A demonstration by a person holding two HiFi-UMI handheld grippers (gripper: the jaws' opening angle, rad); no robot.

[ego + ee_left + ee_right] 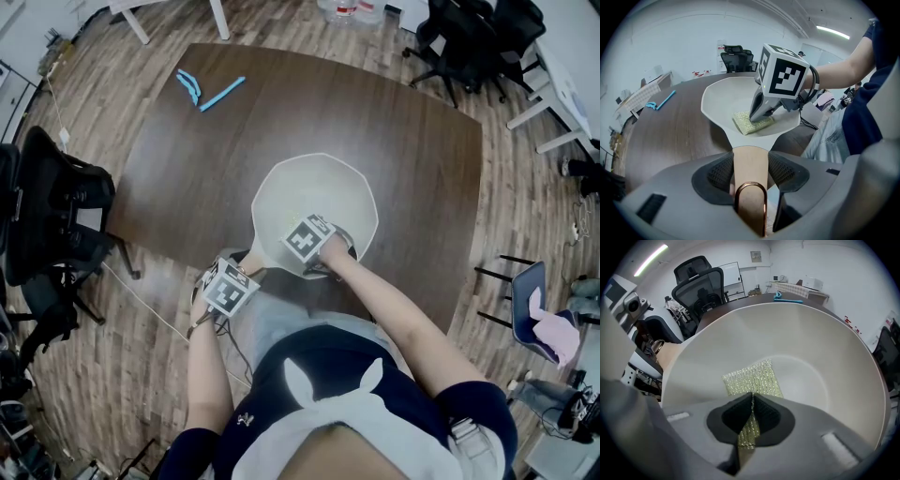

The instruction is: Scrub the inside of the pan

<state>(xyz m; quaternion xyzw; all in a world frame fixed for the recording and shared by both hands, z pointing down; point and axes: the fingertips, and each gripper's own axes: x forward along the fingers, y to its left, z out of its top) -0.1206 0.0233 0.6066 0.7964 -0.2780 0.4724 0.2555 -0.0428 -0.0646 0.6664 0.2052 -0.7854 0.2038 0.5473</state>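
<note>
While within one pan, one pad; two tools: left tool, right tool

Even, bright indoor light, soft shadows; gripper views bulge with dark corners.

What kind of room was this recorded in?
Most likely an office or lab, not a kitchen: black office chairs beside a large dark wooden table on a plank floor.
</note>
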